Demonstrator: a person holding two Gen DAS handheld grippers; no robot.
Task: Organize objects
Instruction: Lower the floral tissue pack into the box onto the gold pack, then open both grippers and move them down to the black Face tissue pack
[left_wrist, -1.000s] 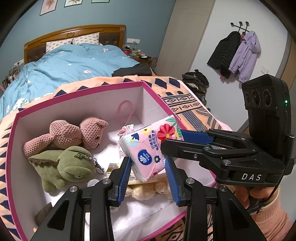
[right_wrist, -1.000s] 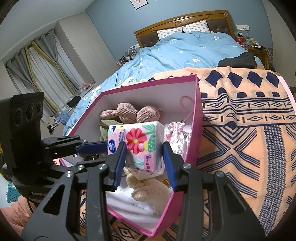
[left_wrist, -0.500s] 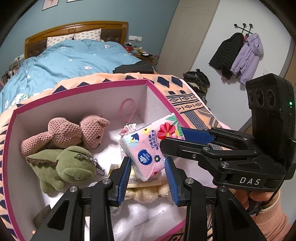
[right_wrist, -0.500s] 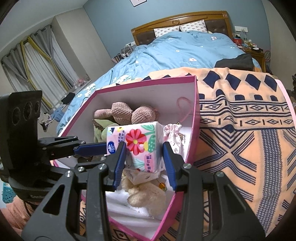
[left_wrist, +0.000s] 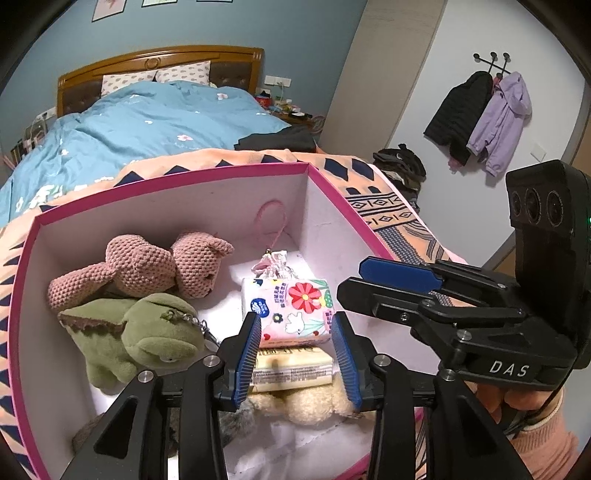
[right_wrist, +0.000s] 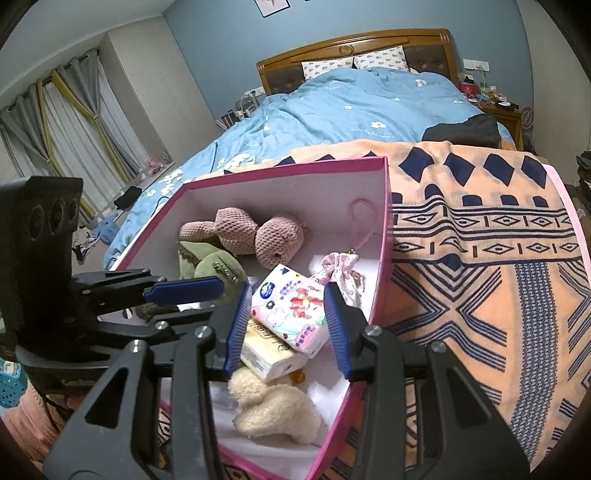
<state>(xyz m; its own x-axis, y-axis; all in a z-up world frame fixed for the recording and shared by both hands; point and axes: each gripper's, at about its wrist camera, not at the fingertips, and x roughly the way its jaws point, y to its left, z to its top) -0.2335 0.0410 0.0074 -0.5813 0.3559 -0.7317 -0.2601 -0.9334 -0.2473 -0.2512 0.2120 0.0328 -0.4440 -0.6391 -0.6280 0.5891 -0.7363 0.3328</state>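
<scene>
my left tool (left_wrist: 295, 354) just widening, empty; right tool (right_wrist: 287, 328) narrow, empty. tissue pack (left_wrist: 286, 312) lies in box (left_wrist: 325, 184), tilted on cream pack (left_wrist: 291, 369); i judge it may slide onto sheep (right_wrist: 275, 410).

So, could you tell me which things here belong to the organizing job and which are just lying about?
Job in hand: pink box, tissue pack, knitted pink toy, green plush, drawstring pouch.
Lying about: black jacket, purple jacket, dark clothes, patterned blanket.
</scene>
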